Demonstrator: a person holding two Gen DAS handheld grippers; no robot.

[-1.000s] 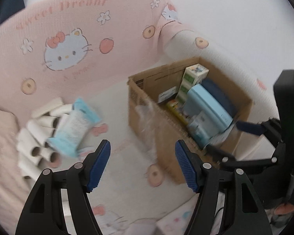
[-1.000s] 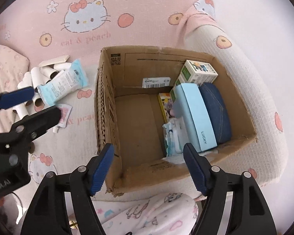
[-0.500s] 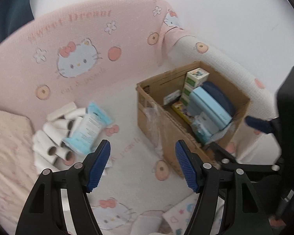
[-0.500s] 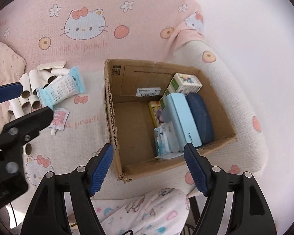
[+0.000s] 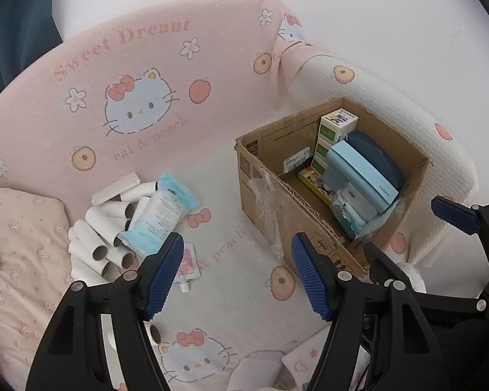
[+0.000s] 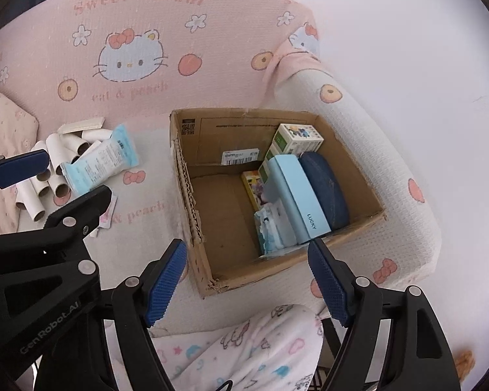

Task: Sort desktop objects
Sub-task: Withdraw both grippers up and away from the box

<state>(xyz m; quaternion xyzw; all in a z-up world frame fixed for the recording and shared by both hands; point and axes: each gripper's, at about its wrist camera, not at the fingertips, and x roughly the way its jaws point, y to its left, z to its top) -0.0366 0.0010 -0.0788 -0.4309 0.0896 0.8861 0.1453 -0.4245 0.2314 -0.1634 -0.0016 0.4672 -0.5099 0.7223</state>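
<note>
Left wrist view: left gripper (image 5: 236, 268) and right gripper (image 6: 247, 282) are held apart, empty; wipes pack (image 5: 159, 210) could be fumbled, tubes (image 5: 97, 238) scattered beneath.

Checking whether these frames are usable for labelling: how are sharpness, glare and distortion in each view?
Left wrist: sharp, the box and tubes crisp; fisheye bends the sofa back; wall washed out white. Right wrist: sharp too, "LUCKY" readable on the blue case; right side overexposed, dark vignette in the corners.
</note>
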